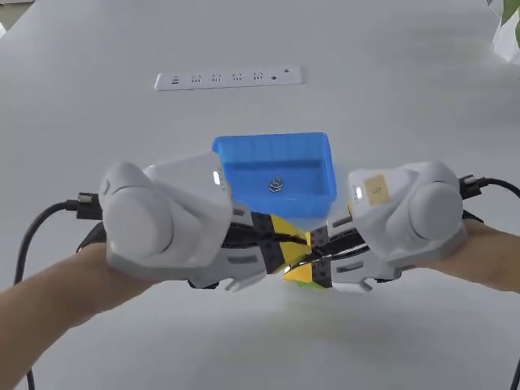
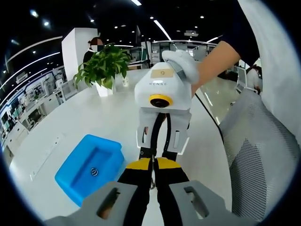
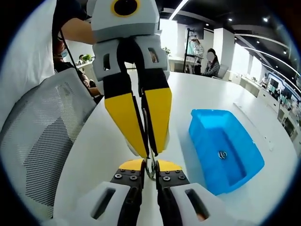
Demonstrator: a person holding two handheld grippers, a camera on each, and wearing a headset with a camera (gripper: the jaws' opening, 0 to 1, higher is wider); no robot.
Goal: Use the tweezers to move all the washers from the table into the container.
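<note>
The blue container [image 1: 244, 154] stands on the white table just beyond the grippers, with a few metal washers [image 1: 276, 185] lying inside; the container [image 2: 75, 179] and washers [image 2: 94, 172] also appear in the left gripper view, and likewise the container [image 3: 244, 160] and washers [image 3: 222, 154] in the right gripper view. My left gripper [image 1: 286, 244] and right gripper [image 1: 307, 264] point at each other, tip to tip. A thin metal strip, the tweezers [image 3: 150, 168], runs between both pairs of yellow-tipped jaws. Left gripper [image 2: 153, 165] and right gripper [image 3: 149, 165] are both shut on it.
A white power strip [image 1: 229, 78] lies at the far side of the table. A potted plant [image 2: 103, 66] stands on the table farther off. A grey mesh chair [image 2: 263, 155] is behind the person. Bare tabletop lies around the container.
</note>
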